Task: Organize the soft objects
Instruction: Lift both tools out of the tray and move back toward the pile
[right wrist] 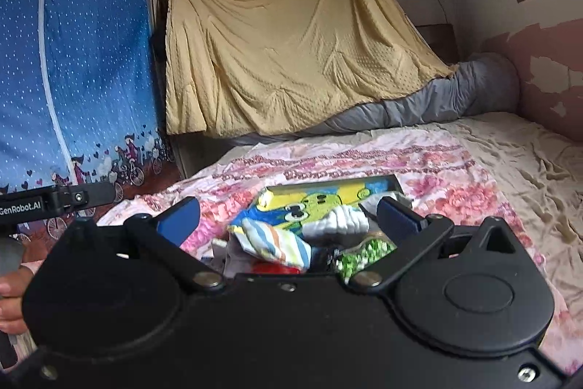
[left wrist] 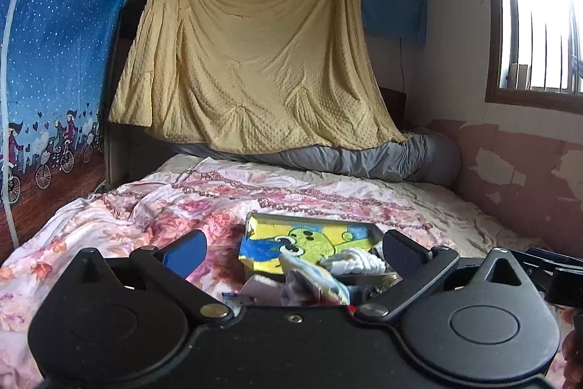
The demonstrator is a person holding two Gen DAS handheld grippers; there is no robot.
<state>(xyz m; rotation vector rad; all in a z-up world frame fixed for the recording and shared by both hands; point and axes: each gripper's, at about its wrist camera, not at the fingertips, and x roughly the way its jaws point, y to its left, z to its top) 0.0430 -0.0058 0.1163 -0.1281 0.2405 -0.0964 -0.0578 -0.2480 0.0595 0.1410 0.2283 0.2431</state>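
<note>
We hold both grippers over a small heap of soft items on the floral bedsheet (left wrist: 218, 199), near the foot of the bed. The left gripper (left wrist: 295, 248) has its fingers spread wide with nothing between the pads. The right gripper (right wrist: 288, 216) is likewise spread and empty. Neither touches the heap, as far as we can tell; the gripper bodies hide the nearest part of it.

The heap sits in and against a cartoon-printed box (right wrist: 328, 194), yellow and blue with a green figure, lying tilted on the sheet. In front of it we see a striped cloth (right wrist: 277, 243) with orange, blue and white bands, a white knitted piece (right wrist: 339, 223) just beside it, and a green-and-white patterned piece (right wrist: 364, 252) lower right. Something red shows under the striped cloth; we cannot identify it.

Handling judgement: all of these look light, limp and compressible. They will drape and fold once lifted, and one may drag a neighbour along, since they lie tangled and touching. None looks fragile. The knit looks grippy; the striped fabric looks smoother and could slide out of a shallow pinch.

Where to grip: we favour a raised fold or bunched ridge, so the pads close on several layers. The striped cloth lies uppermost and free on its upper edge, so it seems the first candidate. The box looks light and may shift if cloth snags on its rim.
</note>
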